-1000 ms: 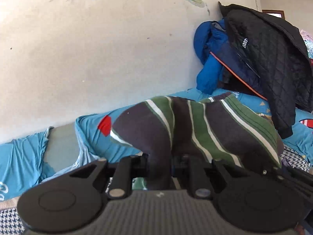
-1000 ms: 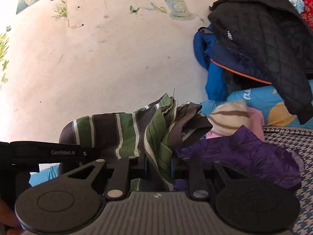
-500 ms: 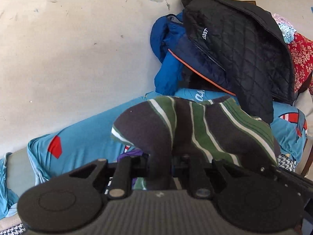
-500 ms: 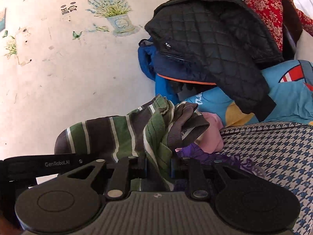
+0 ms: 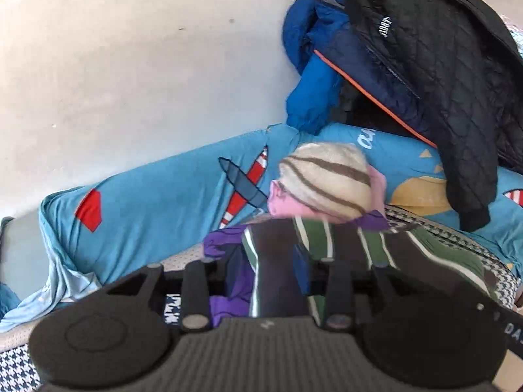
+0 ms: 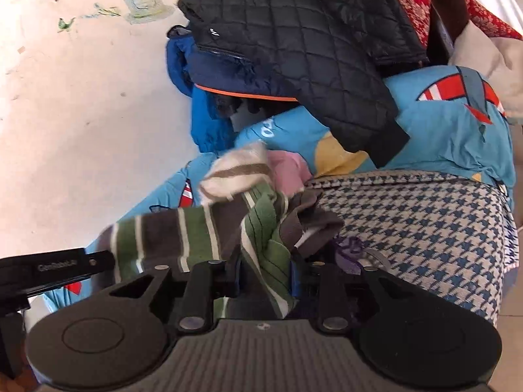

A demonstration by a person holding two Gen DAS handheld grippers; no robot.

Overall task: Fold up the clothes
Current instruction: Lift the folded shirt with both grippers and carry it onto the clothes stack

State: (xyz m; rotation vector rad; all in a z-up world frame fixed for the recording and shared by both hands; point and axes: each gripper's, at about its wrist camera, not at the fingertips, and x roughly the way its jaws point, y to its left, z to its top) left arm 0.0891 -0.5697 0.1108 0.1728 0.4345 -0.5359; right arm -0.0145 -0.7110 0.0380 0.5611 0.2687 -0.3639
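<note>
Folded striped shirt set on clothes pile; both tools just spreading, cloth between, unpinched. More may remain.

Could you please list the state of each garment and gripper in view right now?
Striped garment: folded, bunched between both grippers.
Left gripper: jaws just opening, cloth between them.
Right gripper: jaws just opening, cloth between them.
Black quilted jacket: draped on the pile.
Purple garment: crumpled underneath.

Bright daylight, motion blur, fisheye-warped edges
</note>
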